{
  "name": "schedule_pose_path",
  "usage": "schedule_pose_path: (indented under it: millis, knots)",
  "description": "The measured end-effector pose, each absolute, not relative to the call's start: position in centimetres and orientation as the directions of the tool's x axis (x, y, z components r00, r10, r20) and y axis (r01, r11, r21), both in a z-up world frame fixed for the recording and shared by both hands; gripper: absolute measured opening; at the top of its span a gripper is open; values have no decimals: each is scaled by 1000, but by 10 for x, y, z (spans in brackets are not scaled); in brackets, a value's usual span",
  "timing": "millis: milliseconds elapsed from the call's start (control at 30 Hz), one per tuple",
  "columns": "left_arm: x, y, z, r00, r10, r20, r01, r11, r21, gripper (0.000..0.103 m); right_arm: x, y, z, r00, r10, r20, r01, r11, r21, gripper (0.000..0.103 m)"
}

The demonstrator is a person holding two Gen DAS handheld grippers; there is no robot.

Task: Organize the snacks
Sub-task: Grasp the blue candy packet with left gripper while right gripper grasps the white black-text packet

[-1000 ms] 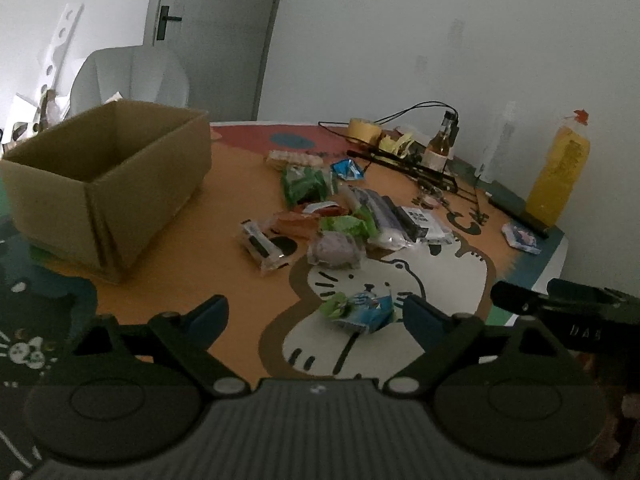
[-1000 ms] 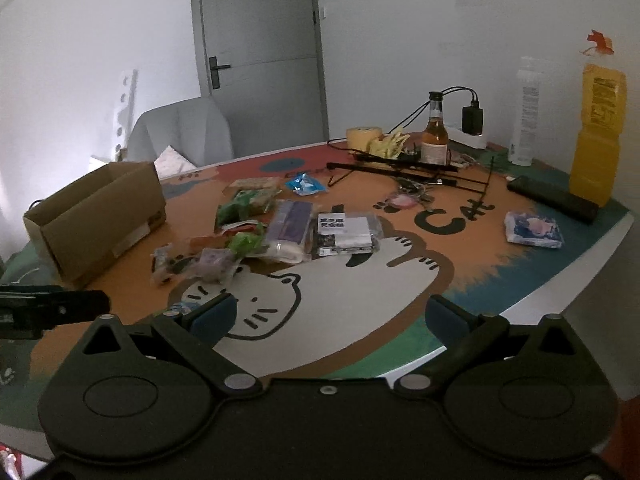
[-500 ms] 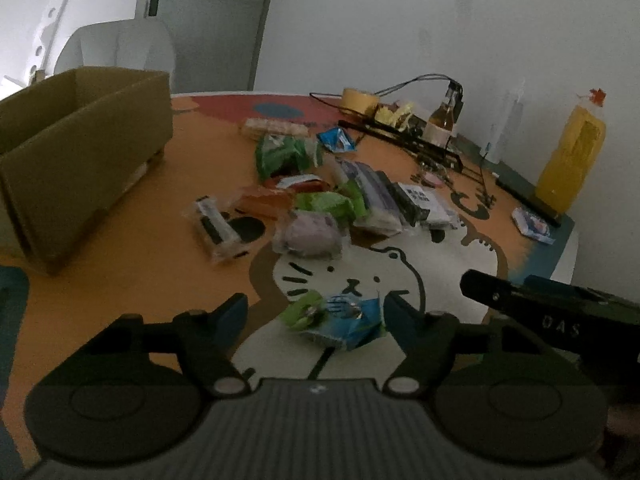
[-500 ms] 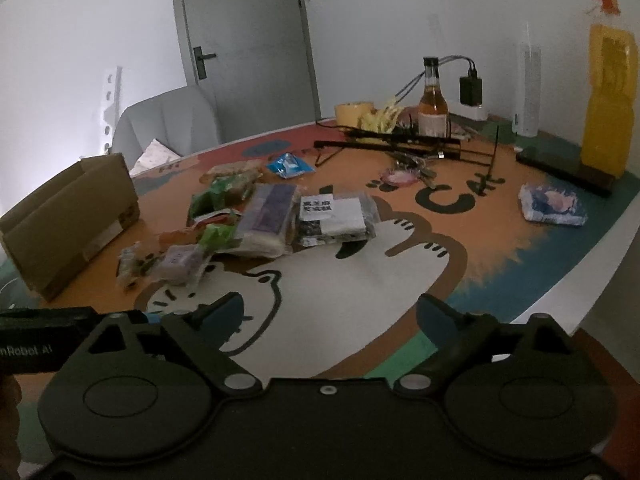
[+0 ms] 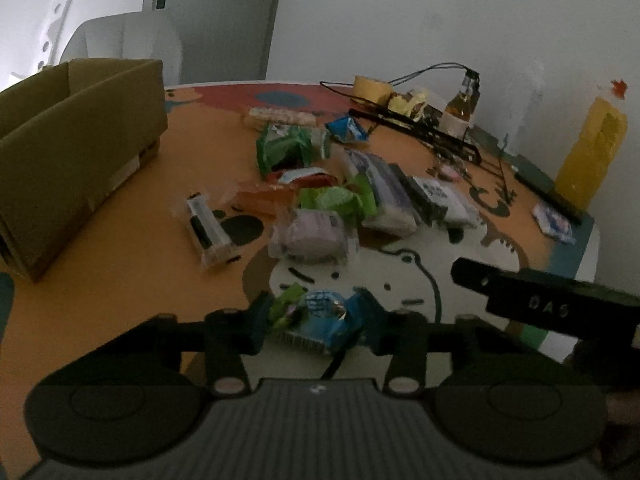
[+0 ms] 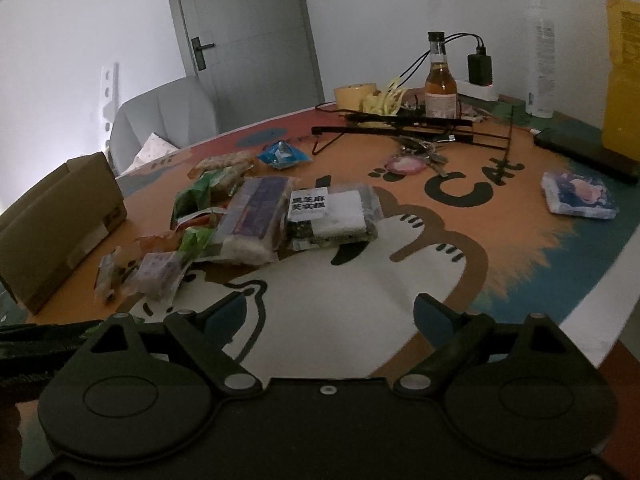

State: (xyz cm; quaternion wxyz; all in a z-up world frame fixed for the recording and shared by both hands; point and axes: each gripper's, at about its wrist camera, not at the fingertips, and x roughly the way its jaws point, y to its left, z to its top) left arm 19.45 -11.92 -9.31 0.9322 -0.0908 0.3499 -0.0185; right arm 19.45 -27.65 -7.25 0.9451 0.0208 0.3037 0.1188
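My left gripper (image 5: 314,316) has its fingers closed in around a small blue and green snack packet (image 5: 320,316) on the cat-print tabletop (image 5: 120,272). A pile of snack packets (image 5: 332,196) lies ahead of it, and an open cardboard box (image 5: 76,136) stands at the left. My right gripper (image 6: 330,314) is open and empty above the white cat drawing, with the same pile (image 6: 264,220) ahead to its left. The box (image 6: 56,224) shows at the left edge of the right wrist view.
A tape roll (image 6: 354,94), a brown bottle (image 6: 440,80), black wire frames (image 6: 400,122), a charger and a yellow jug (image 6: 624,76) crowd the far side. A tissue pack (image 6: 580,196) lies at the right. A grey chair (image 6: 160,116) stands behind the table.
My left gripper has moved forward and down to the blue and green packet, and its fingers have closed in on it. My right gripper has moved forward over the table, still open.
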Motion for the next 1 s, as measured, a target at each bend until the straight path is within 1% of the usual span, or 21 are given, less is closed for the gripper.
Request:
schedule_pose_path:
  millis: [33,167,433,733,867,933,967,1000]
  knots:
    - [196,-118,-92,753,-95,-651,-35,983,-183,38,196,-276,-72,787,235,-570,-212,971,109,91]
    - [199,-113,-86,764,-79,-640,-51,982,-182,37,205,-275,-69,790,232,-567,-209,972,106,91]
    - [203,-99,-72,790,-49,-611,-80,980,-182,36,232,-272,-60,795,234,-559,-207,972,112,90]
    - [207,-78,-63,805,-9,-594,-126,975,-186,36,264,-269,-60,787,209,-581,-203,976,76,92]
    - [212,-60,-63,799,13,-601,-170,964,-205,36,275,-263,-65,782,186,-595,-195,979,50,93]
    - [213,-51,-61,799,33,-600,-191,961,-201,36,278,-262,-68,772,199,-604,-202,977,64,89]
    - [213,-49,-60,801,41,-597,-197,960,-198,36,280,-262,-70,763,202,-614,-201,977,71,81]
    - [213,-46,-59,803,48,-594,-202,959,-196,36,280,-262,-73,755,201,-624,-198,977,76,71]
